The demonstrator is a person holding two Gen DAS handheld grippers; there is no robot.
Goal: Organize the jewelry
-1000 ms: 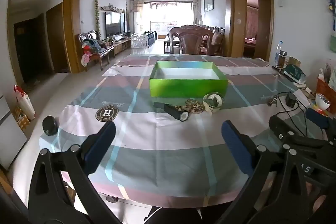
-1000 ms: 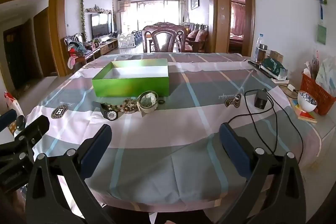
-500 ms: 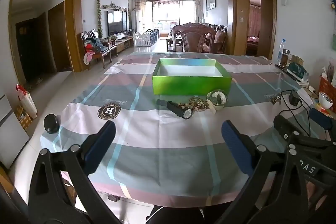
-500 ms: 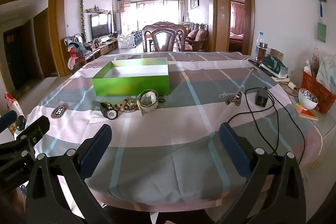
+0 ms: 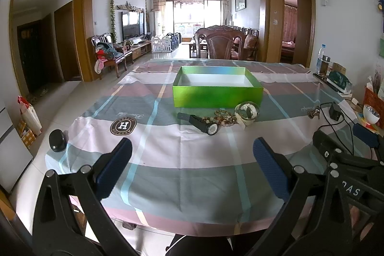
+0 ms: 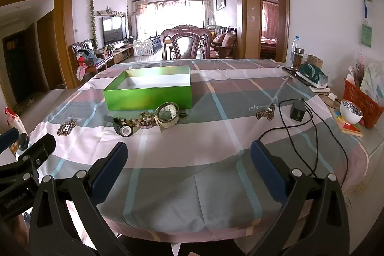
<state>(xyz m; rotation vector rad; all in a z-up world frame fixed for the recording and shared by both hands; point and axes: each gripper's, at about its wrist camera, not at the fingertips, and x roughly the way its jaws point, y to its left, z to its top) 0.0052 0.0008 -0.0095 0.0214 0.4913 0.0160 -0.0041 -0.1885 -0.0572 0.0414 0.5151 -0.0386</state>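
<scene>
An open green box (image 5: 217, 92) (image 6: 148, 94) with a white inside stands mid-table. In front of it lie a black watch (image 5: 207, 126) (image 6: 123, 128), a string of brown beads (image 5: 224, 117) (image 6: 141, 121) and a white watch inside a clear ring (image 5: 247, 110) (image 6: 167, 114). My left gripper (image 5: 192, 167) is open and empty above the table's near part, well short of the jewelry. My right gripper (image 6: 188, 166) is open and empty too, to the right of the left one. The right gripper's body shows at the right of the left wrist view.
A checked cloth (image 6: 216, 136) covers the table. A black charger with cable (image 6: 297, 110), a small bowl (image 6: 351, 112), a red basket (image 6: 360, 100) and bottles (image 6: 296, 56) sit at the right. A black round object (image 5: 57, 140) lies at the left edge. Chairs (image 6: 184, 44) stand behind.
Both grippers have drifted slightly toward the table; the jewelry and box appear a little nearer. Nothing was grasped and the jaws stay open.
</scene>
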